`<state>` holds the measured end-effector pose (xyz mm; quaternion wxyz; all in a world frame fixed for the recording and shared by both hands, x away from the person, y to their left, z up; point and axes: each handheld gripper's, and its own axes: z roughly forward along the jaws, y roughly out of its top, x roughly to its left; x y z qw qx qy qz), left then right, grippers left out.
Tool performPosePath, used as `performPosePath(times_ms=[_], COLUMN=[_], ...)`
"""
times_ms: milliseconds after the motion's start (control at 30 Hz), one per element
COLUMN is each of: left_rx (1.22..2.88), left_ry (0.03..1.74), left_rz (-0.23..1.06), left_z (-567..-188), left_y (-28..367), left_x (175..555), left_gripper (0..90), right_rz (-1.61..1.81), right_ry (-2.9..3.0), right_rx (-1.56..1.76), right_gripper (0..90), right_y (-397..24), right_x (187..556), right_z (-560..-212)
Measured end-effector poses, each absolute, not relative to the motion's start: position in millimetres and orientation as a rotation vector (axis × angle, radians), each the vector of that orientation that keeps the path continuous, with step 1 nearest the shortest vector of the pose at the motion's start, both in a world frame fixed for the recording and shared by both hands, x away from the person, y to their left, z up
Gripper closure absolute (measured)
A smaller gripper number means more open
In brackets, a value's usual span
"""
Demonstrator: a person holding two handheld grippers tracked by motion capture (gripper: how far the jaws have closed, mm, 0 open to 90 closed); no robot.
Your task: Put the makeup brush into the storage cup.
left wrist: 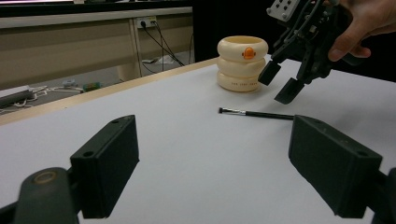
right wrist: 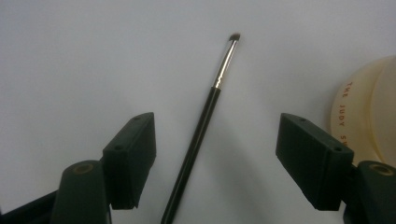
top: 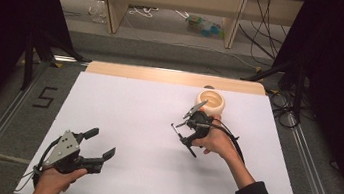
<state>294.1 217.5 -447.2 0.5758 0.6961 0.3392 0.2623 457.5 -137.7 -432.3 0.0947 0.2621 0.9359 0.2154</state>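
At left, nearest the person: left hand-held gripper (top: pixel 101 144), black, two-jaw, grey three-cornered plate on top, held in the left hand (top: pixel 50 182) low over the white desk (top: pixel 123 106). Jaws stand wide apart with nothing between them. Its nose points across the desk toward the other items; judged to be parked, waiting its turn.

Ahead of that gripper, well apart from it: slim black-handled cosmetic brush (left wrist: pixel 256 113), silver ferrule, small dark bristle tip. It lies flat on the desk, bare surface all round, bristle end pointing away from the right hand-held gripper. Judged the item in hand.

Directly over the brush handle: right hand-held gripper (top: pixel 184 132), black, two-jaw, cable trailing back past the wrist, held in the right hand (top: pixel 217 142) and tilted down toward the desk. In the right gripper view the handle (right wrist: pixel 196 140) runs up the gap between the two jaws, nearer the left one and touching neither. Jaws open, not gripping. Straddling the handle this way suggests a lengthwise pinch is being lined up; the gripper seems to need to come lower before closing.

Just beyond and to the right of that gripper: cream, ribbed, ring-stacked plastic pot (left wrist: pixel 242 63) with an orange round badge and small printed lettering, upright, open-topped, near the desk's far edge. Probably the holder meant for the brush, hence its place close beside the grasp.
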Motion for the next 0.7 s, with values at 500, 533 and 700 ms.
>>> performPosePath(times_ms=[500, 533, 700], left_rx=[1.635, 1.641, 1.639], left_ry=[0.785, 0.783, 0.784], left_rz=[0.621, 0.624, 0.622], left_z=[-446.8, -446.7, -446.7], left_y=[217.9, 218.4, 218.4], left_x=[294.2, 294.2, 294.2], left_gripper=[16.0, 16.0, 16.0], right_rz=[0.563, 0.561, 0.529], right_ry=[2.821, 2.821, 2.838], right_rx=[0.775, 0.771, 0.761], right_gripper=[34.4, 34.8, 36.0], right_y=[-132.5, -131.6, -127.6], right_x=[464.7, 465.1, 467.5], right_z=[-436.2, -436.8, -439.6])
